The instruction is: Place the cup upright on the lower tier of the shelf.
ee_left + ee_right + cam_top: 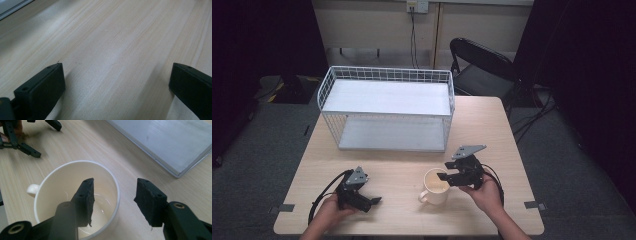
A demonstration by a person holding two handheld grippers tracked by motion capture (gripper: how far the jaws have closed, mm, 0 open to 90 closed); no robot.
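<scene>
Cream ceramic mug [435, 187], upright, empty, handle facing left.

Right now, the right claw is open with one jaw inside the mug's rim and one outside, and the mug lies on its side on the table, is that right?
Not quite: the mug stands upright, mouth up, as the right gripper view shows. The rest holds: the right claw is open, one jaw inside the rim and one outside, on the table.
</scene>
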